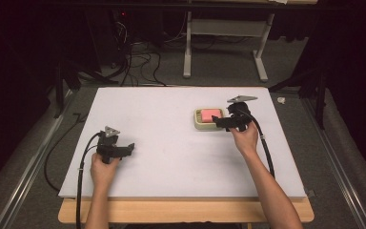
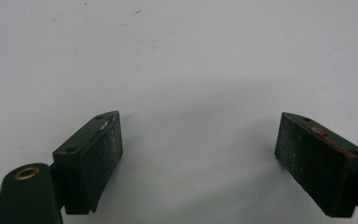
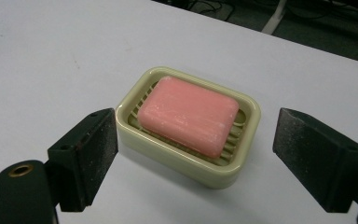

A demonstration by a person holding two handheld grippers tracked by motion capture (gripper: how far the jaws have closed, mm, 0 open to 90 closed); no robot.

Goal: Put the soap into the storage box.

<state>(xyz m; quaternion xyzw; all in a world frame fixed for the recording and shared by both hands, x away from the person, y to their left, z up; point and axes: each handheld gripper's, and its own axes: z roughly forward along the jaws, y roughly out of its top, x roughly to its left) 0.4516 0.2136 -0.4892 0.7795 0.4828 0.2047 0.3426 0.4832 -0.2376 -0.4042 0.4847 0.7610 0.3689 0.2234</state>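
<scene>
We see the right tool (image 3: 196, 154) with jaws spread wide, gripping nothing. The soap dish (image 3: 186, 163) sits just ahead of it, between the two jaw tips in the right gripper view. The near-left corner of the dish is just beside the left jaw; we can't tell if they touch. The right jaw stands apart from the dish. The pink soap bar (image 3: 189, 114) lies flat inside the dish on its ribbed floor, roughly centred, with rim visible all round.

From the high view we see the right tool (image 1: 218, 122) at the dish's (image 1: 201, 125) right end, jaws pointing left toward it, with the soap (image 1: 210, 114) just beyond the tips. The right hand (image 1: 244, 138) holds the tool from behind, with the cable trailing back along the forearm.

The left tool (image 2: 198, 154) is also wide open and holds nothing; bare white bench (image 2: 177, 70) lies between and ahead of its jaws. In the high view we see the left tool (image 1: 131, 148) low over the bench (image 1: 171, 157), well apart from the dish, jaws pointing right, the left hand (image 1: 103, 169) behind it.
</scene>
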